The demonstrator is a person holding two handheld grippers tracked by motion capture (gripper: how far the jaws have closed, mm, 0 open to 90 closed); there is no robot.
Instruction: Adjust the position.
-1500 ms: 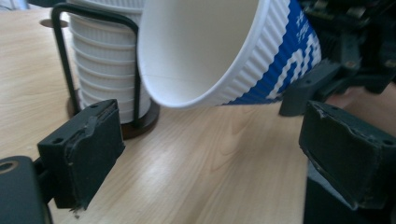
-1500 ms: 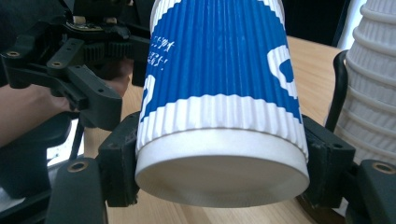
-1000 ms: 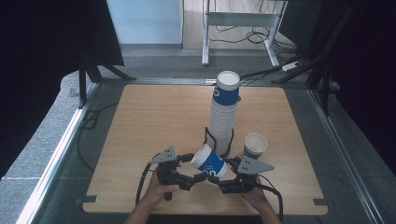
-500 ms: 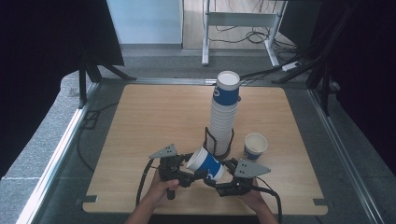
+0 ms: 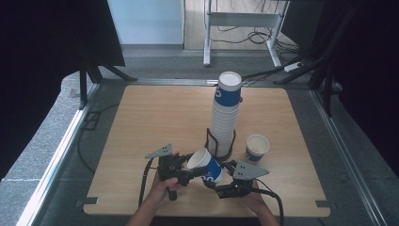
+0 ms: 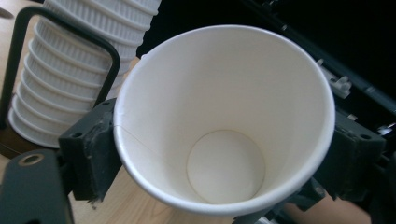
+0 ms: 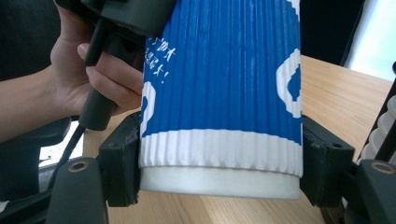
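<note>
A blue-and-white ribbed paper cup (image 5: pixel 207 167) lies tilted on its side above the table's front edge, held between both grippers. My left gripper (image 5: pixel 187 170) faces the cup's open mouth (image 6: pixel 224 135). Its jaws have just been closing, and its pads (image 6: pixel 93 154) now press on the rim from both sides. My right gripper (image 5: pixel 219 180) is shut on the cup's bottom end (image 7: pixel 224 154), a pad (image 7: pixel 123 163) against each side. A tall stack of the same cups (image 5: pixel 226 115) stands in a black wire holder (image 5: pixel 212 141) behind them.
One more paper cup (image 5: pixel 257 147) stands upright to the right of the stack. The wooden table (image 5: pixel 155 117) has bare room on its left and far halves. Black curtains, cables and a metal frame surround it.
The held cup and the right gripper have shifted a little to the left and toward the front edge. The left gripper has closed in on the cup's rim.
</note>
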